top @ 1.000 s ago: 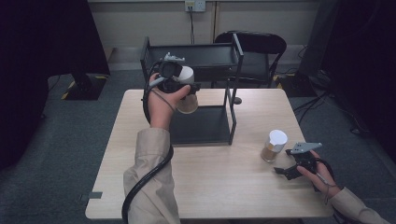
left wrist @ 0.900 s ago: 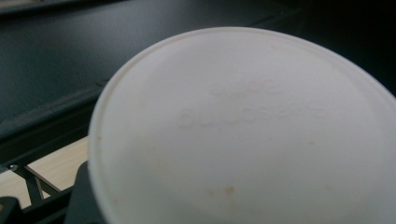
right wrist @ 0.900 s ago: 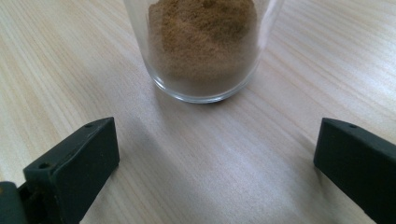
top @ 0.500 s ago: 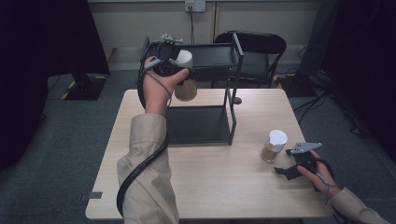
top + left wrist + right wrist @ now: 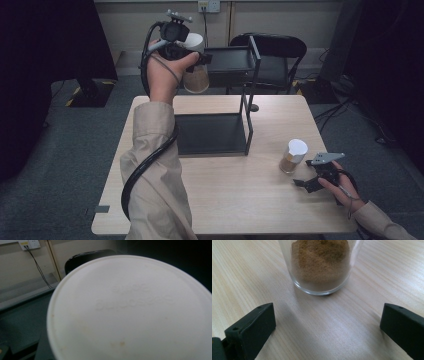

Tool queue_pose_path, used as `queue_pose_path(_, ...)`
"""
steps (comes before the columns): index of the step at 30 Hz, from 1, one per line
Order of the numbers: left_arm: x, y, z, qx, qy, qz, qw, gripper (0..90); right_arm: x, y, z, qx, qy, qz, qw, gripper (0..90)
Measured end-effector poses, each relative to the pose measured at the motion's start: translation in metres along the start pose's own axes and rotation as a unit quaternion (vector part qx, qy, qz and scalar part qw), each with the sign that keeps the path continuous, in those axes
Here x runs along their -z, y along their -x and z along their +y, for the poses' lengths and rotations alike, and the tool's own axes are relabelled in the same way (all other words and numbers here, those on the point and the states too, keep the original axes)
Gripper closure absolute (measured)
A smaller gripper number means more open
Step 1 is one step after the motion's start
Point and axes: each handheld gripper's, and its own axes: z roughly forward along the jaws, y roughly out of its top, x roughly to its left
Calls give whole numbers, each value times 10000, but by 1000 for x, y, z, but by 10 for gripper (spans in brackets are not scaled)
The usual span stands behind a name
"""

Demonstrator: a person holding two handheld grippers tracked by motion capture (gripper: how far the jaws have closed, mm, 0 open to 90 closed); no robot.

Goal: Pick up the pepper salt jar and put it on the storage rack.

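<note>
My left gripper [image 5: 192, 56] is raised high at the far left of the table, level with the top shelf of the black rack [image 5: 248, 107], shut on a clear jar of brown powder [image 5: 195, 77] with a white lid. That lid [image 5: 130, 312] looms right in front of the left gripper's camera. A second jar of brown powder [image 5: 293, 156] with a white lid stands on the table at the right. My right gripper [image 5: 303, 184] rests low just in front of it, open; its jaws stand wide apart with the jar's glass base [image 5: 320, 267] a little ahead of them.
The wooden table [image 5: 240, 200] carries the two-level black rack at its far middle. A black chair [image 5: 280, 47] stands behind the table. A thick cable [image 5: 145, 170] trails along the left sleeve. Dark curtains flank both sides of the room.
The left hand has lifted the jar from the height of the rack's lower space to the height of its top shelf. The right gripper and the second jar have stayed in place.
</note>
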Motion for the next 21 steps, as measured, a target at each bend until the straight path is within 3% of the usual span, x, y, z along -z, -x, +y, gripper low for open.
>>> queue_pose_path(13,-4,-8,24,14,75,184,9998,359,0,0,0,-11,-4,4,10000,0)
queue_pose_path(21,-19,-16,32,85,193,368,9991,359,0,0,0,-10,-5,4,10000,0)
